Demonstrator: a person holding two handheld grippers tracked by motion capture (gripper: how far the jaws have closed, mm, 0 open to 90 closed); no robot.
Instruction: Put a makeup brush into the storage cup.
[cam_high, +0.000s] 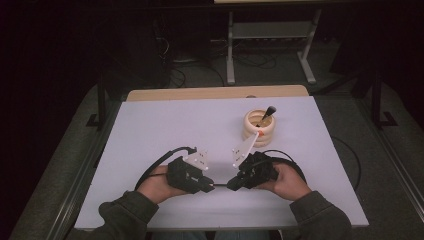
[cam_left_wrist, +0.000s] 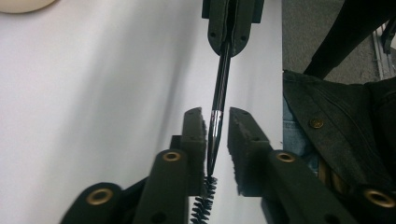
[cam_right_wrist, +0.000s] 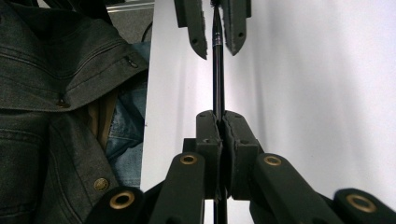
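Pinching the thin black brush wand (cam_right_wrist: 217, 70), the right gripper (cam_right_wrist: 219, 122) clamps its handle; the left gripper (cam_left_wrist: 215, 122) jaws stand slightly spread around its bristle end.

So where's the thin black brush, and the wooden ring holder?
thin black brush (cam_left_wrist: 220, 88), left gripper view, on its shiny handle.
wooden ring holder (cam_high: 258, 131), high view, on its front wall.

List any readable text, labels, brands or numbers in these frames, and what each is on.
None readable. The thin black brush, the left gripper, the right gripper, the stacked wooden rings and the white table show no print. The jacket's metal buttons are too small to tell.
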